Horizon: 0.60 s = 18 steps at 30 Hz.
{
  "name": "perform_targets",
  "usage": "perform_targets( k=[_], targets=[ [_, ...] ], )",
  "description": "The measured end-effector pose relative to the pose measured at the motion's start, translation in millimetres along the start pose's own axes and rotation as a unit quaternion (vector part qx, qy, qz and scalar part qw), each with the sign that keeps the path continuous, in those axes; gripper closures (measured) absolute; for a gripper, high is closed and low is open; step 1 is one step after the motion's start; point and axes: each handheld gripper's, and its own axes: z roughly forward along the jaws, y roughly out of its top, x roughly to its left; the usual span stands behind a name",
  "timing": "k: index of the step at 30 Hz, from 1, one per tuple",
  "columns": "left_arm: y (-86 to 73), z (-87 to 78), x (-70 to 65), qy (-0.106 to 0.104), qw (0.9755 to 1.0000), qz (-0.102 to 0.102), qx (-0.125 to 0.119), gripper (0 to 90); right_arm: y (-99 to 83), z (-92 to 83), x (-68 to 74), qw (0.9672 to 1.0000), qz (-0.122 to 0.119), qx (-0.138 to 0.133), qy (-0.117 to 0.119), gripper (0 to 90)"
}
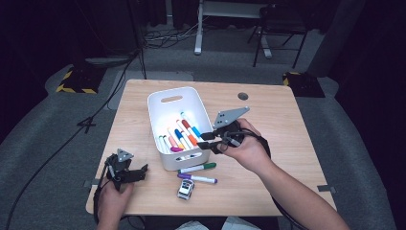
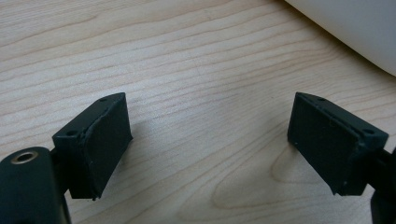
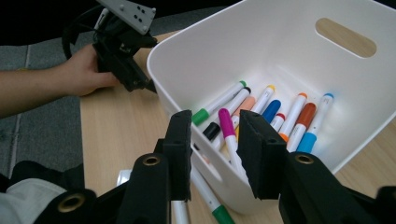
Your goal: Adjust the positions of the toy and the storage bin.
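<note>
A white bin (image 1: 154, 103) in the middle of the wooden table holds several coloured markers (image 1: 184, 132). My right gripper (image 1: 207, 140) hovers over the bin's near right corner, pointing into it. Seen from the right gripper view, its jaws (image 3: 215, 154) stand a little apart with nothing between the pads; a magenta-capped marker (image 3: 229, 130) lies in the bin just past them. My left gripper (image 1: 143, 170) rests low at the table's front left. Its jaws (image 2: 210, 140) are wide open over bare wood.
A green-capped marker (image 1: 197, 168), a purple-capped marker (image 1: 197, 178) and a small toy car (image 1: 186, 189) lie on the table in front of the bin. The bin's corner (image 2: 355, 28) lies just beyond the left gripper. Chairs and cables stand on the floor behind the table.
</note>
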Motion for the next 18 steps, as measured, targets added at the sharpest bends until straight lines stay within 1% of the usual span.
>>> perform_targets(
  k=[4,9,12,14,18],
  targets=[
    [0.0,0.0,-0.1,0.0,1.0,-0.001,0.0,13.7,-11.7,-7.6,2.6,0.9998,-0.001,0.012,0.018,64.3],
    [0.0,0.1,-0.1,-0.001,1.0,-0.001,0.0,13.7,-25.5,-7.9,7.5,0.9993,-0.01,0.019,0.03,64.4],
    [0.0,0.0,0.0,0.0,1.0,0.0,0.0,13.7,-35.6,-0.7,10.8,0.9988,-0.01,0.031,0.038,62.1],
    [-0.1,0.0,-0.2,0.0,1.0,-0.001,0.0,13.7,-44.7,8.7,11.0,0.9983,-0.012,0.037,0.044,62.0],
    [-0.1,0.0,-0.2,0.0,1.0,-0.001,0.0,13.7,-58.4,24.9,10.4,0.9976,-0.01,0.051,0.046,62.1]
  ],
)
